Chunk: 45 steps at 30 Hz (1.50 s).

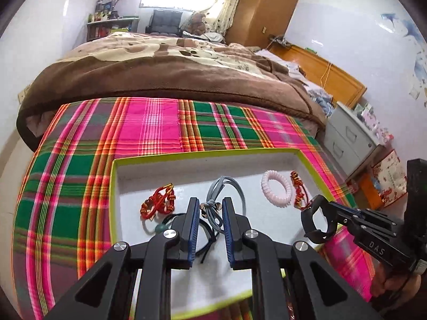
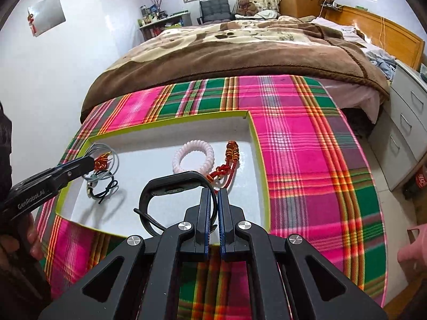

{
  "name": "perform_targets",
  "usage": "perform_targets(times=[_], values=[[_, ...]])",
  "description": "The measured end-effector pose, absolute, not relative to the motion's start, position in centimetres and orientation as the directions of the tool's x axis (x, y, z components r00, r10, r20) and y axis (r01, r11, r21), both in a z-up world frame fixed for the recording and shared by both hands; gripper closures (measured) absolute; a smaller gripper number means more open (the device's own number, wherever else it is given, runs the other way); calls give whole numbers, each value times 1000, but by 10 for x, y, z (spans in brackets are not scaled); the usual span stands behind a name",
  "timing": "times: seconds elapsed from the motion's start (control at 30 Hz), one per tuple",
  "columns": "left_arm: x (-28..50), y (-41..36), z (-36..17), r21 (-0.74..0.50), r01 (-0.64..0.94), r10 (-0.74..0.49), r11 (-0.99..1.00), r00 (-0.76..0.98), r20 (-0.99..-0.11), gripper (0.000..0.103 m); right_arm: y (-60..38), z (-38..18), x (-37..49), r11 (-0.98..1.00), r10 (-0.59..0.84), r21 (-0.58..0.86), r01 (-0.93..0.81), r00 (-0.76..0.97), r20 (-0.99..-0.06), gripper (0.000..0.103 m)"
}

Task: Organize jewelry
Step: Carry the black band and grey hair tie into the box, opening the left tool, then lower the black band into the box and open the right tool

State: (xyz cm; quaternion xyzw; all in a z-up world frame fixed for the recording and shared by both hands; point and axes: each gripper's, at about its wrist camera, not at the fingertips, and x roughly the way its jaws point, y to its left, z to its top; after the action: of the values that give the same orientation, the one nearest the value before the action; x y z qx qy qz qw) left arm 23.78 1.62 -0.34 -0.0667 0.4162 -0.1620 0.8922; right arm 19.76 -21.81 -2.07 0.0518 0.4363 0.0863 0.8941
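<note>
held thing: a black wristband (image 2: 170, 186), a closed loop with a flat screen face, is pinched by its strap in the right gripper (image 2: 216, 194)
right fingers: pressed together on the strap, the loop sticking out ahead and to the left of the tips
band's place: hanging over the near right part of the white tray (image 2: 248, 122), above the tray floor rather than on it, as far as the shadow suggests
long axis: the loop's longer span runs roughly across the right wrist view, left to right, with the screen face turned up and away
left fingers: the left gripper (image 1: 210, 213) stands partly spread, with nothing pressed between the pads
under the left tips: a grey cord (image 1: 226, 189) with small metal charms lies just ahead of the gap, on the tray floor
also in the tray: a red beaded knot (image 1: 158, 205) at left, a pink coil hair tie (image 1: 276, 188) and a red tassel charm (image 1: 297, 189) at right, a dark hair tie with a green bead (image 1: 160, 228) near the left finger
nearer hand: the right is the one over the free patch in front of the pink coil; the left is nearer the grey cord
turning point: bare tray floor lies straight below and slightly left of the right tips, so setting the band down likely needs only a lowering, keeping off the pink coil and tassel
risk: the loop may snag the red tassel charm just ahead of it
</note>
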Motion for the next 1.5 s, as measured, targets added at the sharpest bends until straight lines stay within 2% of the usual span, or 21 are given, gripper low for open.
perform_targets(times=[0.53, 1.13, 1.23, 1.33, 1.4, 1.5], values=[[265, 4, -27, -238, 231, -328, 943, 551, -768, 86, -211, -35, 214, 989, 145, 102, -106, 578, -803, 98], [267, 4, -33, -217, 216, -301, 952, 541, -785, 85, -212, -37, 216, 987, 155, 109, -116, 570, -807, 97], [266, 2, -33, -207, 217, -294, 954, 545, -785, 79, -211, -35, 216, 988, 149, 103, -113, 575, -805, 96], [263, 0, -32, -206, 226, -298, 952, 546, -783, 79, -211, -34, 215, 988, 150, 102, -114, 579, -801, 89], [260, -1, -29, -197, 229, -294, 953, 552, -780, 78, -211, -33, 214, 987, 155, 107, -116, 582, -798, 88], [256, -3, -26, -194, 239, -298, 951, 557, -775, 71, -211, -30, 212, 986, 168, 121, -119, 589, -790, 88]])
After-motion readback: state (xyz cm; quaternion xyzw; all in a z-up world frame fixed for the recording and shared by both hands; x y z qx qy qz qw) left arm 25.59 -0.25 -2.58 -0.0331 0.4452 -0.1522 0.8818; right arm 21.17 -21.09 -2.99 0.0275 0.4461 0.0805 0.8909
